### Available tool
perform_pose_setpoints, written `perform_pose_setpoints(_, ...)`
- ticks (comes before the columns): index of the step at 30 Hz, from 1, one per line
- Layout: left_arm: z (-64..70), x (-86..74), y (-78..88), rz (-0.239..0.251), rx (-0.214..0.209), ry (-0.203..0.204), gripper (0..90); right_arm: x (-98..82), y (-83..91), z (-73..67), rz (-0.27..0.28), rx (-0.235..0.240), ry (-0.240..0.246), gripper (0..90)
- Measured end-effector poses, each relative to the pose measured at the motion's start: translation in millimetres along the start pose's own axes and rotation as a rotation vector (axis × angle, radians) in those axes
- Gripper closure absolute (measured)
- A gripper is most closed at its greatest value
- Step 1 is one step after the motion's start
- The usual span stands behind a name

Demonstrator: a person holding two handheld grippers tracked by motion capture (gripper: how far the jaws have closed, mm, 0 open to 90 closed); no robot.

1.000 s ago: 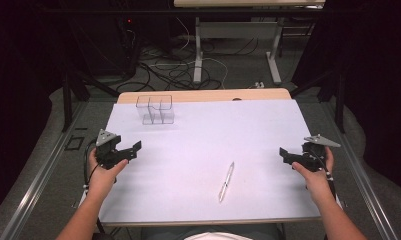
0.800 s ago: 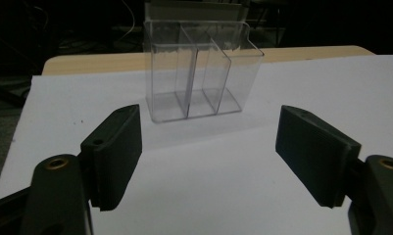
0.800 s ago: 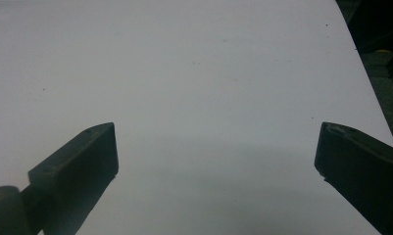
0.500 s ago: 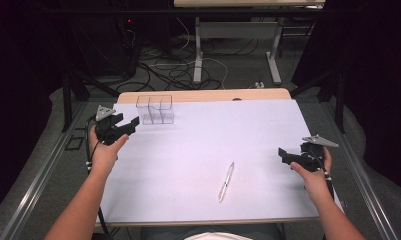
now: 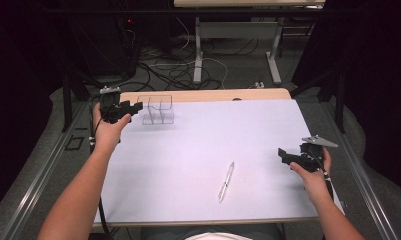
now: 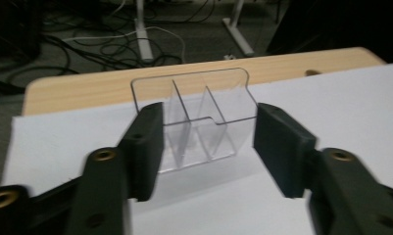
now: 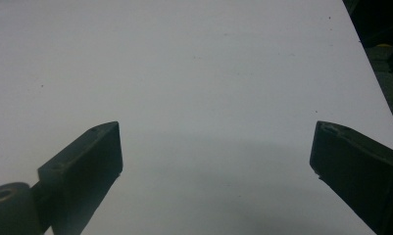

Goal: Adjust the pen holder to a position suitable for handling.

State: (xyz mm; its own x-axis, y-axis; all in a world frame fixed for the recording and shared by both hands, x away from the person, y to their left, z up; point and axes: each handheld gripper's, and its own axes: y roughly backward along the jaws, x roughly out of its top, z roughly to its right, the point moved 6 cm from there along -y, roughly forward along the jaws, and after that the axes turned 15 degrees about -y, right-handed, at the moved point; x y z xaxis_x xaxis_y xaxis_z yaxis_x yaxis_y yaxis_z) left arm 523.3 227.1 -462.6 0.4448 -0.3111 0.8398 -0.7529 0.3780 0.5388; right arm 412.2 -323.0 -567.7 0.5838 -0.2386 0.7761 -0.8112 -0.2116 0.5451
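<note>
A: Starting at the left, the left tongs [image 5: 136, 106] hover at the far left corner of the bench [image 5: 198, 145], released, jaws spread wide. From the left gripper view they frame the clear acrylic organizer [image 6: 196, 117], one jaw on either side of it, with nothing gripped yet.

B: Are they touching it?

A: I can't tell for sure; the jaws look just in front of its near face, apart from the walls. The organizer stands upright on the white sheet near the far edge, just beside the bare wooden strip, and thin dividers split it into compartments. They look empty.

B: How would it handle?

A: My guess: light, rigid and slick. Hard plastic against hard jaws could slip or skate across the sheet, and thin walls might crack under a hard squeeze. I'd take it across the two outer side walls, low down, where the dividers brace them.

B: And moving right?

A: A pen [image 5: 226, 181] lies flat near the front middle of the bench, well apart from the organizer. It's slim, likely to roll, and best pinched across the barrel at mid-length.

B: The far right?

A: The right tongs [image 5: 284, 156] sit low near the right edge, also released, jaws wide over bare white sheet, holding nothing.
</note>
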Motion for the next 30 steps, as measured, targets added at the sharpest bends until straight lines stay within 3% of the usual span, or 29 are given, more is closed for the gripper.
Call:
perform_pose_setpoints(1,0.2,4.3,-3.5,-0.018,0.015,-0.04,48.8,0.2,-0.1,-0.3,0.002,0.003,0.0,5.3)
perform_pose_setpoints(2,0.2,4.3,-3.5,-0.018,0.015,-0.04,49.8,0.0,0.1,-1.3,0.0,0.003,-0.006,5.4)
perform_pose_setpoints(3,0.2,8.2,-7.8,-0.03,0.038,-0.087,50.5,0.3,0.0,-1.1,0.002,0.005,0.001,5.4)
perform_pose_setpoints(6,-2.0,14.0,-14.1,-0.062,0.072,-0.119,51.3,-0.3,-0.5,-1.7,0.0,0.006,0.003,5.5)
perform_pose_setpoints(16,-15.0,28.0,-34.6,-0.078,0.094,-0.098,52.8,-1.5,-2.0,-1.6,-0.007,0.005,0.003,5.7)
perform_pose_setpoints(20,-21.0,25.1,-43.3,-0.092,0.134,-0.089,52.8,-2.2,-1.8,-0.9,-0.008,0.005,-0.002,5.7)
perform_pose_setpoints(22,-23.4,23.6,-46.9,-0.097,0.129,-0.061,55.1,-2.4,-1.7,-0.8,-0.009,0.005,-0.007,5.7)
perform_pose_setpoints(30,-30.7,14.8,-59.0,-0.145,0.164,-0.051,65.8,-3.8,-2.7,-0.4,-0.015,0.01,-0.023,5.8)
